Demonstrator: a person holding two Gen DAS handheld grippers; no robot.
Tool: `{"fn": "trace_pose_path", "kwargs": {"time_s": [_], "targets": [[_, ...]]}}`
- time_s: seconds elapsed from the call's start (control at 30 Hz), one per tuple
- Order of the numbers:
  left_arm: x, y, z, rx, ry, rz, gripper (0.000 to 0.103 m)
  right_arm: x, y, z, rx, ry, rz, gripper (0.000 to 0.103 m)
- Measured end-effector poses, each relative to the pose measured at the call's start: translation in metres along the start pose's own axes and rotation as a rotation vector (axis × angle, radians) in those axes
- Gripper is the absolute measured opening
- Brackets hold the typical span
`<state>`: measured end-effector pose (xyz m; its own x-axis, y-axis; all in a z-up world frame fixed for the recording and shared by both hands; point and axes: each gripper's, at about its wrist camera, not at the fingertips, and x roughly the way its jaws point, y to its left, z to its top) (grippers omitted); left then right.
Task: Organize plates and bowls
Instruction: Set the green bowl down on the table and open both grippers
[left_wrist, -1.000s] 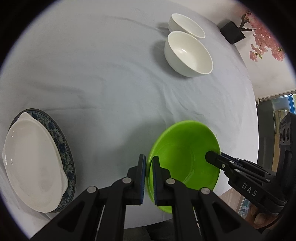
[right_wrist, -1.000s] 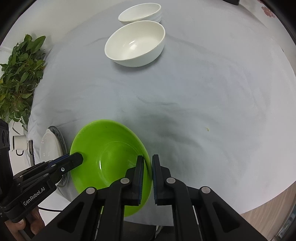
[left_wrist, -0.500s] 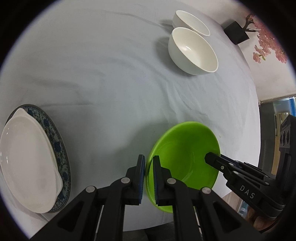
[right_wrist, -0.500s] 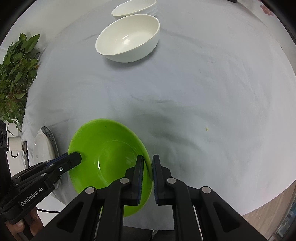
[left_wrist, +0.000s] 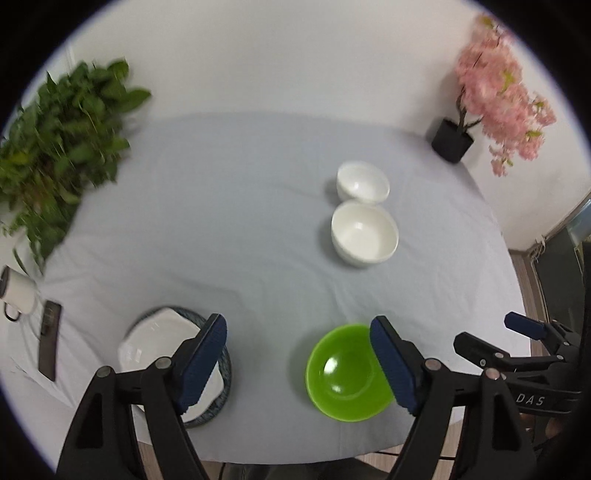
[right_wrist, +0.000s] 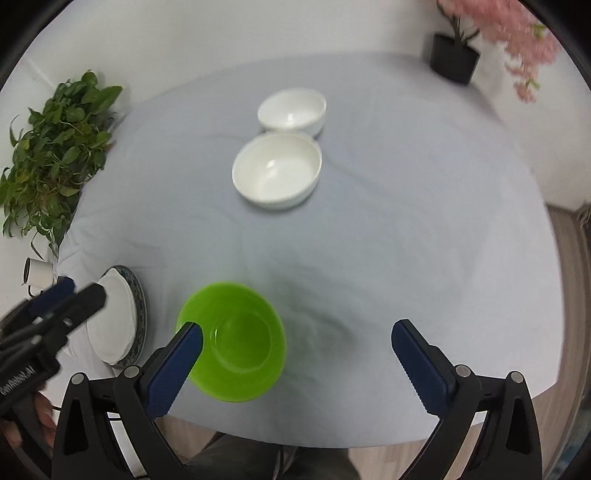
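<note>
The green bowl (left_wrist: 349, 373) sits upright on the counter (left_wrist: 240, 229) near its front edge, free of both tools. The left hand-held gripper (left_wrist: 297, 363) has just been opening; its blue-padded fingers (left_wrist: 201, 363) now stand spread wide above the cloth with nothing between them, one over the white plate (left_wrist: 162, 350) and the other over the bowl's rim. The right hand-held gripper (right_wrist: 295, 363) has likewise just been opening and is spread wide and empty, its left finger (right_wrist: 173, 371) hanging in front of the bowl's near rim. The white plate rests on a blue-patterned plate (left_wrist: 223, 373) to the left of the green bowl. Farther back stand two white bowls, the larger white bowl (right_wrist: 277, 171) in front and the smaller white bowl (right_wrist: 291, 110) just behind it. A leafy plant (right_wrist: 51, 155) stands at the left edge, a pink blossom plant (left_wrist: 495, 92) in a black pot at the far right corner
</note>
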<state>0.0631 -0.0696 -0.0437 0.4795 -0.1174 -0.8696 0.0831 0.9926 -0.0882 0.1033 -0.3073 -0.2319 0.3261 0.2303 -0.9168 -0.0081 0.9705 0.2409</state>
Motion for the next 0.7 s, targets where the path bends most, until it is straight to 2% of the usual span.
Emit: {"fn": "trace_pose_path", "kwargs": {"time_s": [0.17,0.27,0.33,0.5,0.7], "targets": [[-0.054,-0.015,0.014,0.036,-0.142,0.020,0.080,-0.058,-0.007,0.004,-0.043,-0.091,-0.030,0.103],[-0.073,-0.024,0.017,0.059,-0.190,0.016,0.081,-0.086,-0.014,0.008,-0.043,-0.129,-0.024,0.103],[-0.080,-0.027,0.019,0.054,-0.186,0.003,0.082,-0.108,-0.018,0.008,-0.037,-0.150,-0.014,0.103],[-0.080,-0.036,0.019,0.025,-0.109,-0.037,0.083,-0.157,-0.030,0.006,-0.059,-0.198,-0.004,0.103],[-0.081,-0.043,0.019,0.018,-0.113,0.002,0.083,-0.180,-0.029,-0.002,-0.060,-0.232,-0.004,0.103]]}}
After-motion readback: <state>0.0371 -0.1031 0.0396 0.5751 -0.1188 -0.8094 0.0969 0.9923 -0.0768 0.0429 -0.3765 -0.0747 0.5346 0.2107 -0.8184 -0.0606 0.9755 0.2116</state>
